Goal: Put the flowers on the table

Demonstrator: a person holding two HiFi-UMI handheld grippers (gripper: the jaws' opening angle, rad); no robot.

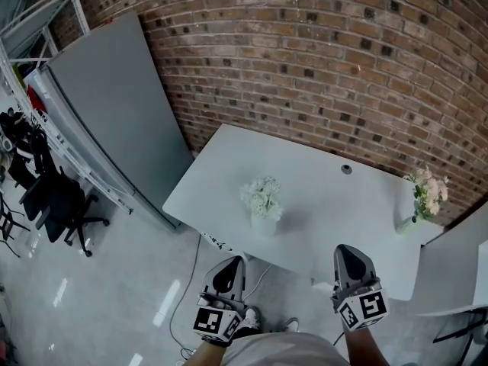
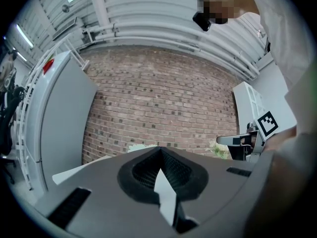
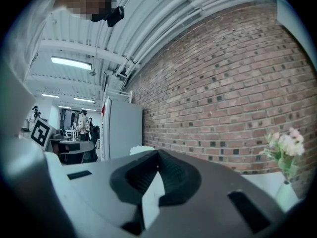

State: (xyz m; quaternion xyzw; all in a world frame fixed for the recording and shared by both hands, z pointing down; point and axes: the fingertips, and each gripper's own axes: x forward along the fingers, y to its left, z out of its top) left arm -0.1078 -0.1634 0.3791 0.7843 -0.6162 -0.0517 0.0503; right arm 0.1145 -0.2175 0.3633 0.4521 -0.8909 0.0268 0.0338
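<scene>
- Closest to me are my left gripper (image 1: 229, 274) and right gripper (image 1: 352, 264), by the near edge of the table (image 1: 335, 204), each with jaws pressed together on nothing.
- Mid-table stand white flowers (image 1: 261, 197) in a pot (image 1: 263, 223).
- Pink flowers (image 1: 429, 191) in a vase (image 1: 406, 222) stand at the right end.
- Behind it all rises a brick wall (image 1: 320, 59).

right claw (image 3: 158, 154): jaws together | pink flowers (image 3: 287, 147): far right | brick wall (image 3: 223, 83): ahead
</scene>
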